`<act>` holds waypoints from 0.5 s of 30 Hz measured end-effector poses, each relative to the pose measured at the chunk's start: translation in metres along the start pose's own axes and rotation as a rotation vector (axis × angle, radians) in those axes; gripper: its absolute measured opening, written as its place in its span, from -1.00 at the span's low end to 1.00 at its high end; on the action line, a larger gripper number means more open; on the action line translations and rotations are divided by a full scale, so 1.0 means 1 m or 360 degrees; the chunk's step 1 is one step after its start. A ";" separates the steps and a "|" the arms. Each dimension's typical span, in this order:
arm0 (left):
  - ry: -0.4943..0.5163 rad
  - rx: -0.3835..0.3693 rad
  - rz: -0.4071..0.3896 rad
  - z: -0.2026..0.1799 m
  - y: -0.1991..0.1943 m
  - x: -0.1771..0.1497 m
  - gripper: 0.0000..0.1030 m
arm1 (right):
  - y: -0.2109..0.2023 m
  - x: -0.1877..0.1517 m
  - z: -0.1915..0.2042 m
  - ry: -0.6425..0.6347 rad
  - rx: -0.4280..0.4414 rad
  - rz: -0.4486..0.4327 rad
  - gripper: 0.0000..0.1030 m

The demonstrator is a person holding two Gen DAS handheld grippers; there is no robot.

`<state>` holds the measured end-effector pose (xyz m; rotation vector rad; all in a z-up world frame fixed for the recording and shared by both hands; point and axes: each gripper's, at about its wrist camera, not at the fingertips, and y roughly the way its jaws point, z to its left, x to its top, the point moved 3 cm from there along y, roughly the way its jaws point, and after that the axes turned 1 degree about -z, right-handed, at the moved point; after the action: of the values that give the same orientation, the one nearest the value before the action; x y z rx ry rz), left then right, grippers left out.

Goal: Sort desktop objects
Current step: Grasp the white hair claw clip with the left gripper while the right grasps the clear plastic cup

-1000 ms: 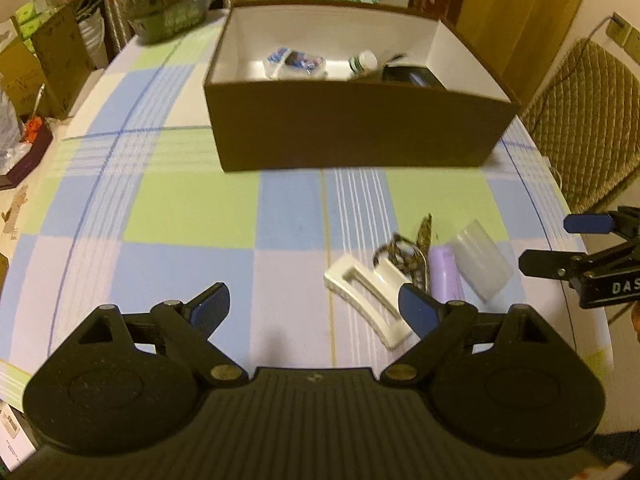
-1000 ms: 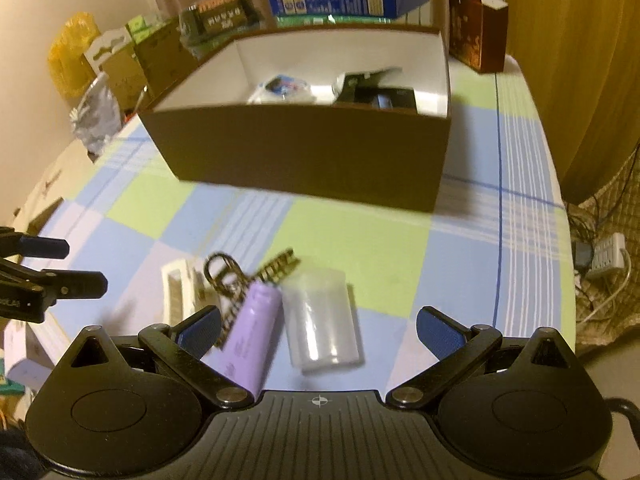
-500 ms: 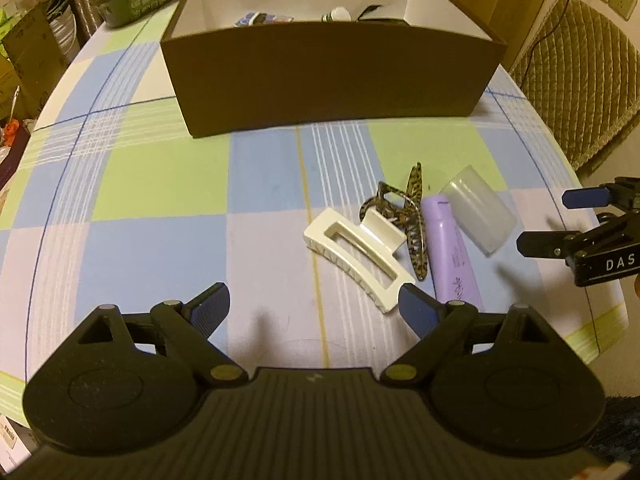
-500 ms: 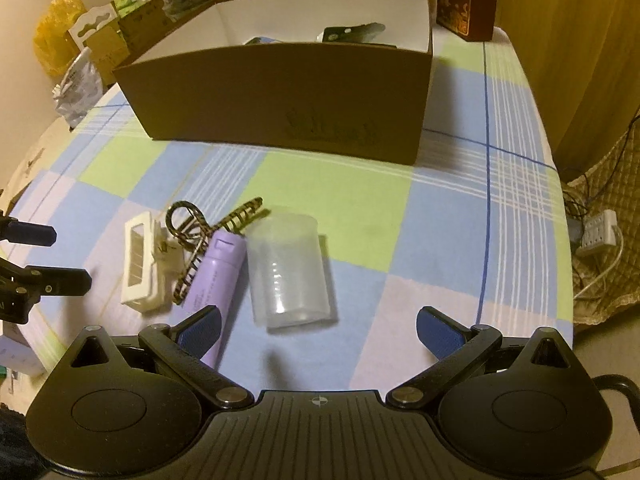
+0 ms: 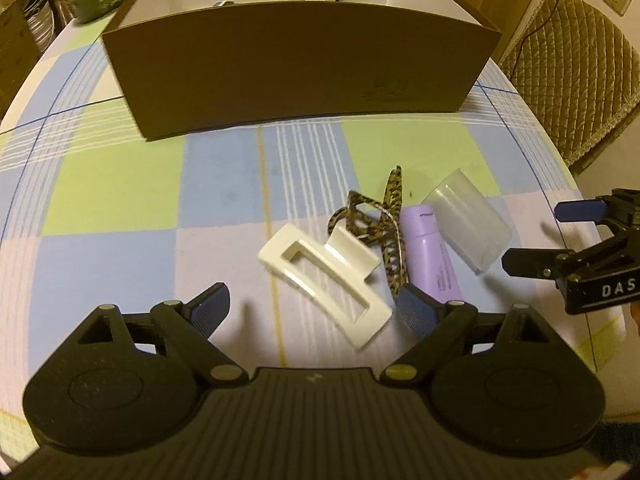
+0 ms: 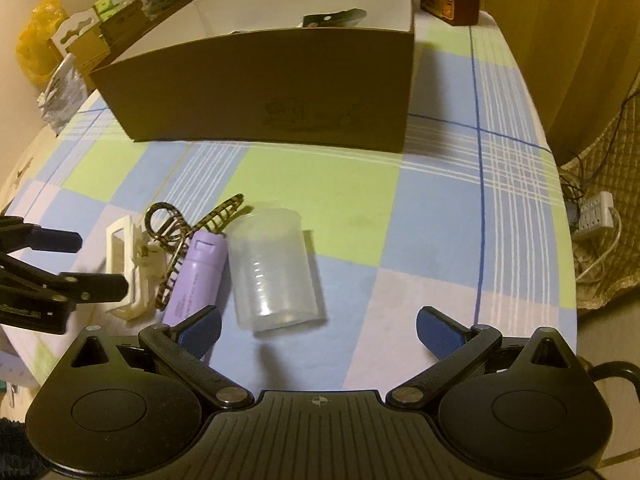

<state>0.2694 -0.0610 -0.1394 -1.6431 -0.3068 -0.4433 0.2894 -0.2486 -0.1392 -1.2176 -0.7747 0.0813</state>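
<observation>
The brown box (image 5: pixel 296 60) hides most of its contents behind its near wall. The purple tube's (image 6: pixel 196 276) lower end sits behind a gripper finger. Box print is blurred.

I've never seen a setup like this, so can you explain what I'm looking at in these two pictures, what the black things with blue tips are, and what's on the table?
No robot here: a person holds a pair of hand-held tongs in each hand, each with a camera looking along its two blue-tipped fingers. One picture is from the left tongs, the other from the right tongs; each also shows the other pair at its edge. Both stand open and hold nothing.

On the checked tablecloth lie a white hair claw, a leopard-print hair claw, a purple tube and a clear plastic cup on its side, bunched close together. Behind them stands a brown box already holding a few items.
</observation>
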 end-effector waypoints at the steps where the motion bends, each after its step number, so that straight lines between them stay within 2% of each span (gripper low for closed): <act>1: 0.0006 0.0010 0.0003 -0.001 0.004 0.001 0.71 | 0.000 0.000 -0.001 0.0009 -0.0001 0.0000 0.96; 9: 0.0005 0.0045 0.0036 0.005 0.020 0.005 0.52 | 0.000 0.001 -0.006 0.0032 -0.0001 -0.0002 0.96; 13: -0.0026 0.0062 0.0047 0.018 0.024 0.007 0.27 | 0.003 0.003 -0.006 0.0032 0.0003 0.0001 0.96; 15: -0.0037 0.0080 0.0051 0.026 0.024 0.006 0.27 | 0.004 0.004 -0.006 0.0028 0.0011 -0.0001 0.96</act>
<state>0.2887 -0.0385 -0.1601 -1.6028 -0.3062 -0.3900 0.2975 -0.2502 -0.1411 -1.2099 -0.7592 0.0727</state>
